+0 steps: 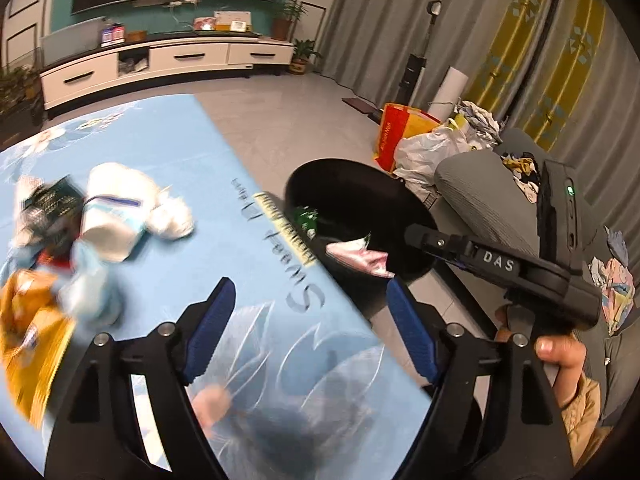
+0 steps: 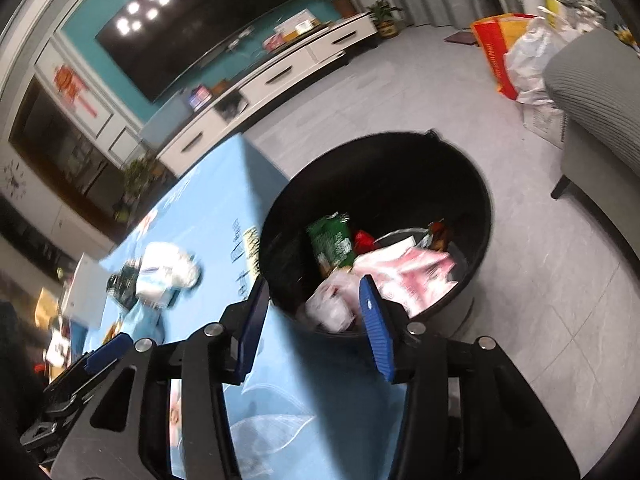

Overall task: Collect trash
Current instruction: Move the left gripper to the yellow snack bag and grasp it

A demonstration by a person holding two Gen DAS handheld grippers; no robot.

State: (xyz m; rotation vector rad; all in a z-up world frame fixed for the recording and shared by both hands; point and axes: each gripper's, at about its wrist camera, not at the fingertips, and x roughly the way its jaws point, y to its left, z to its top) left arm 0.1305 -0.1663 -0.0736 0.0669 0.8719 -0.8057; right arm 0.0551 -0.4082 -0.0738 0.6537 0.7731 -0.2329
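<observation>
Already a green packet [image 2: 332, 240], a pink wrapper [image 2: 412, 272] and a white bag [image 2: 334, 308] are seen inside the black bin [image 2: 472, 184], at centre of the right view. More trash [image 1: 108, 216] is left on the blue table [image 1: 288, 360], at the left of the left view: a white wad, dark packets and an orange wrapper [image 1: 28, 344]. So the task is judged partly done. The right gripper [image 2: 314, 296] is held over the bin's near rim, jaws half parted, nothing between them. The left gripper [image 1: 310, 300] is pointed down over the table edge, jaws wide and empty.
</observation>
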